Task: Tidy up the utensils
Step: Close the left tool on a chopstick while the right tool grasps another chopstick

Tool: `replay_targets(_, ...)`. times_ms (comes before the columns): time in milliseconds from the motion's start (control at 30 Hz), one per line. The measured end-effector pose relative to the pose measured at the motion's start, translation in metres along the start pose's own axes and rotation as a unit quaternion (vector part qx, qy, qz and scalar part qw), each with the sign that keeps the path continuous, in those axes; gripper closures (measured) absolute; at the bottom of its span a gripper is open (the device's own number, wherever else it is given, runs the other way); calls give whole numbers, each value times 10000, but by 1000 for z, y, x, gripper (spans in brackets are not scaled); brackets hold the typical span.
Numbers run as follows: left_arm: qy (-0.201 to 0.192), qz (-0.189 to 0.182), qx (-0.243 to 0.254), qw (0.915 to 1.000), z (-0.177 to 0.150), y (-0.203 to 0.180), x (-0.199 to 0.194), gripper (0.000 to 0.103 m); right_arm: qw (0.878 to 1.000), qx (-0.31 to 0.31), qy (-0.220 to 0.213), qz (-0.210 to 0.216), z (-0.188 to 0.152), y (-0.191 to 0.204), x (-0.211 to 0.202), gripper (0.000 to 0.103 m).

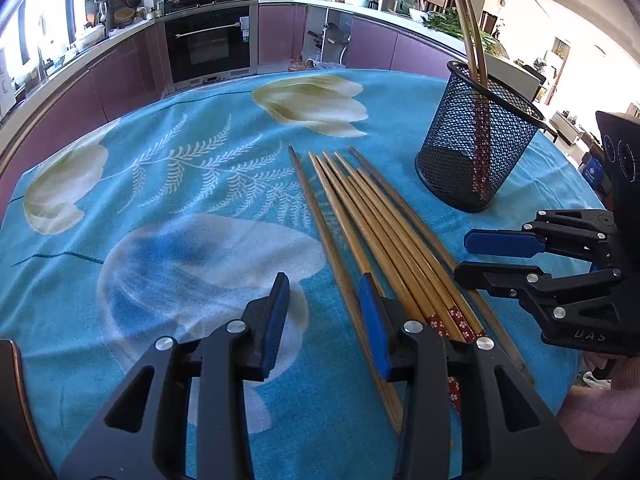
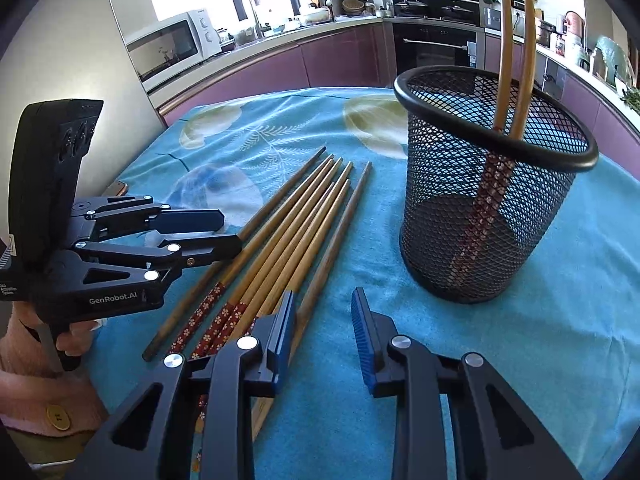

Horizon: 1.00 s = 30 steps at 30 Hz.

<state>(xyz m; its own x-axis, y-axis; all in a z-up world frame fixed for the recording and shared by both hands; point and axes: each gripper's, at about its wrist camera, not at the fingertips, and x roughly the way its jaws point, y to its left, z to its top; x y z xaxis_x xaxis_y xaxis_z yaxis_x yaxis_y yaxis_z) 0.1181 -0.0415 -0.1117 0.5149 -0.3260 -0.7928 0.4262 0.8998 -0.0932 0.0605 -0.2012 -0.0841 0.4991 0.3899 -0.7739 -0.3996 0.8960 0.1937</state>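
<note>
Left wrist view showed me my left gripper (image 1: 326, 320) parted with nothing between its jaws, its right finger lying over the loose chopsticks (image 1: 372, 232) on the blue floral cloth (image 1: 180, 168). My right gripper (image 2: 322, 340) also stood partly open and empty, just right of that bundle. Two more chopsticks (image 2: 516, 40) stood in the black mesh cup (image 2: 492, 184), far right.

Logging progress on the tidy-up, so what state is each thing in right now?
Mesh cup: upright on the tablecloth, two chopsticks standing in it.
Loose chopsticks: lying side by side on the tablecloth, not yet in the cup.
Left gripper: open, fingers empty, beside the pile.
Right gripper: open, holding nothing.
</note>
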Motion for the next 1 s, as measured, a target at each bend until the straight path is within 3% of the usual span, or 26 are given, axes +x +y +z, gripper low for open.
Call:
replay_targets(333,23,35,-22,10000,11,0,9,69,9995,87,-69,-300,14,4,15,83)
replay_targets(400,15,71,-58,10000,12,0,11,72,9995,207,-99,-229,14,3,17,90)
replay_targets(533,-2,-97,-208,9997,12,1,10,91,9990,404,-145,-95,12,-2,15,94)
replay_targets(767,-92,-192,-551,9983,4,7,4,95,9970,691,-336,69,8,-11,3,97)
replay_targets(1000,-157,-329,-510,9980,-3,6,-8,95,9977,403,-419,345,7,-4,-11,97)
